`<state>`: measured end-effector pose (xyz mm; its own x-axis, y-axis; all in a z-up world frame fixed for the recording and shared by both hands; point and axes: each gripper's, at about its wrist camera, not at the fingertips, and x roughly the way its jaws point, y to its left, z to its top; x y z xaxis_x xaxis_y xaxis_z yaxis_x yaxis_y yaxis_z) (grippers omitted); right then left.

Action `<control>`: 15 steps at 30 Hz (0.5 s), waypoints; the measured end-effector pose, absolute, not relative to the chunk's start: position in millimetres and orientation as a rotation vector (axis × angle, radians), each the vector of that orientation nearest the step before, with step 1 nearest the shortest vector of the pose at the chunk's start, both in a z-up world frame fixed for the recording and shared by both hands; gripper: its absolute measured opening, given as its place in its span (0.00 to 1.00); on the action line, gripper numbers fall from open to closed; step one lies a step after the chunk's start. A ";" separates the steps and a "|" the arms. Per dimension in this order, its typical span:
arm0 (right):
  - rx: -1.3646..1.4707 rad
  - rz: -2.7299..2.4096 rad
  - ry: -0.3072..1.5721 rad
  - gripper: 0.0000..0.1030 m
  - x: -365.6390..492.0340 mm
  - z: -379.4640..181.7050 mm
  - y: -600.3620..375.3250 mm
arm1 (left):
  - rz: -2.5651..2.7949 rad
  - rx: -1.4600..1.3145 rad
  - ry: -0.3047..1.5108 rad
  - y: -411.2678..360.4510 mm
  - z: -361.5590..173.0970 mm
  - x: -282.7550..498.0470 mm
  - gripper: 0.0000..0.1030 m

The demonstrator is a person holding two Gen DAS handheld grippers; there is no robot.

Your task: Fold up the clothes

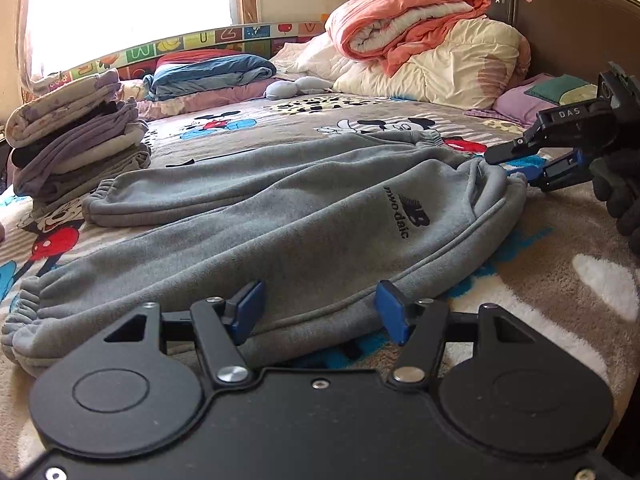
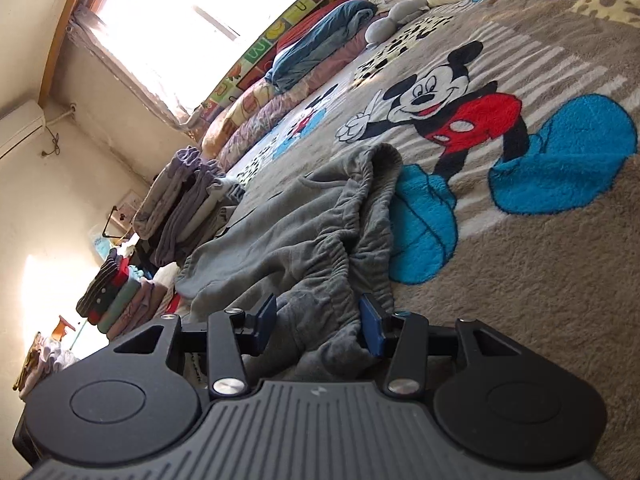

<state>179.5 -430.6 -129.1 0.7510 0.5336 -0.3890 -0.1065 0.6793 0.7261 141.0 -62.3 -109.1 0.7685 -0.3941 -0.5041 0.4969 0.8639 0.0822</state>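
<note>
Between right claw (image 2: 318, 326) pads: sweatpants (image 2: 280, 248) waistband.

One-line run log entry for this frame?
task: fold clothes | item: grey fleece sweatpants flat on cartoon-print blanket | left tongs: open over leg | right tongs: open around waistband | fold: not started

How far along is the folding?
Done: a stack of folded clothes sits at the bed's far side. In hand: grey sweatpants lie spread out, right gripper open around the waistband, left gripper open at a leg. Left: every fold on them.
</note>
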 end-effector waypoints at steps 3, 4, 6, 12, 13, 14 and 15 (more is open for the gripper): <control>0.801 0.378 0.618 0.44 179.3 -134.4 -435.5 | -0.496 0.221 0.489 -64.6 -107.8 140.5 0.59; 0.830 0.370 0.611 0.44 179.6 -137.4 -437.8 | -0.502 0.224 0.486 -65.2 -107.6 140.3 0.59; 0.867 0.387 0.601 0.46 183.6 -140.8 -436.3 | -0.513 0.231 0.483 -66.4 -107.9 140.6 0.59; 0.890 0.457 0.575 0.30 179.9 -134.0 -433.3 | -0.547 0.228 0.594 -68.9 -106.9 151.0 0.59; 0.908 0.459 0.551 0.28 176.5 -130.7 -437.7 | -0.583 0.240 0.625 -69.4 -104.5 150.1 0.60; 0.925 0.460 0.529 0.07 173.1 -127.5 -442.3 | -0.619 0.251 0.655 -69.9 -102.1 149.1 0.61; 0.927 0.458 0.524 0.07 170.2 -124.9 -448.2 | -0.634 0.275 0.657 -70.7 -99.5 145.5 0.61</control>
<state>170.2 -448.2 -124.9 0.7837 0.5792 -0.2246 -0.1456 0.5228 0.8399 145.5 -70.7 -99.5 0.6139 -0.4588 -0.6423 0.6262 0.7785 0.0423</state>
